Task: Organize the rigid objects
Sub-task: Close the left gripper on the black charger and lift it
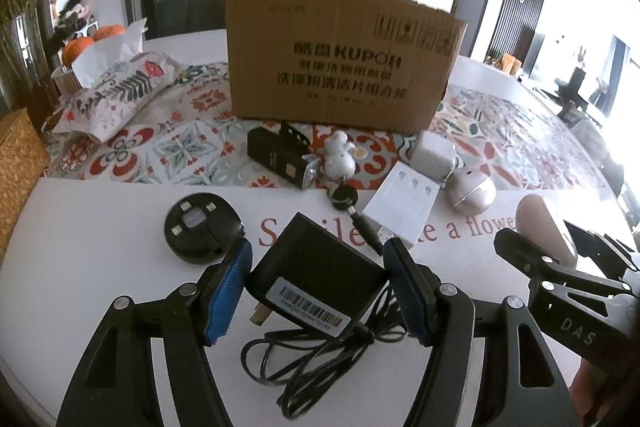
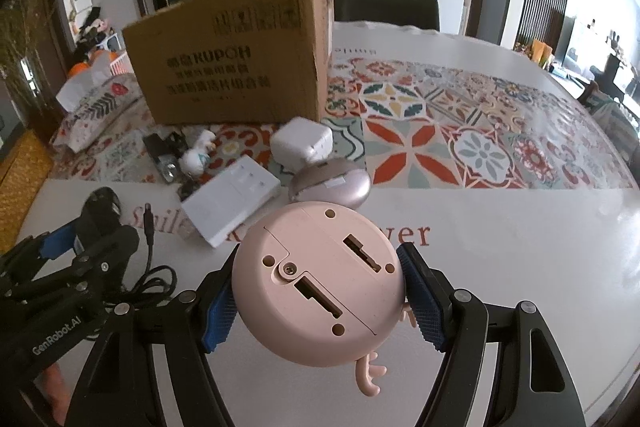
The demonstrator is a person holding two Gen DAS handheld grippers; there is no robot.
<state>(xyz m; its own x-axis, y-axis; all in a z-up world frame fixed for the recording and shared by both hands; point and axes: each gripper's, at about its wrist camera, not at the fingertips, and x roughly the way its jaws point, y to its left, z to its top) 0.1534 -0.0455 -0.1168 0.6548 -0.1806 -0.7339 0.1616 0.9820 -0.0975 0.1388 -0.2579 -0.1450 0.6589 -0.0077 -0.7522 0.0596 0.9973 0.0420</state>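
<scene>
Left gripper (image 1: 320,287) clamped on black rectangular power adapter (image 1: 316,267) with barcode label, lower centre of left wrist view, black cable (image 1: 304,351) dangling below; right gripper (image 2: 318,297) clamped on round pink plastic toy (image 2: 320,283), underside facing camera, centre-bottom of right wrist view; brown cardboard box (image 1: 340,55) upper centre on patterned tablecloth (image 2: 480,131)

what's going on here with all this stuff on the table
A person holds a gripper in each hand. The left gripper clamps a black power adapter, its cable trailing. The right gripper holds a pink round gadget. More small items lie before a cardboard box on the table.
</scene>
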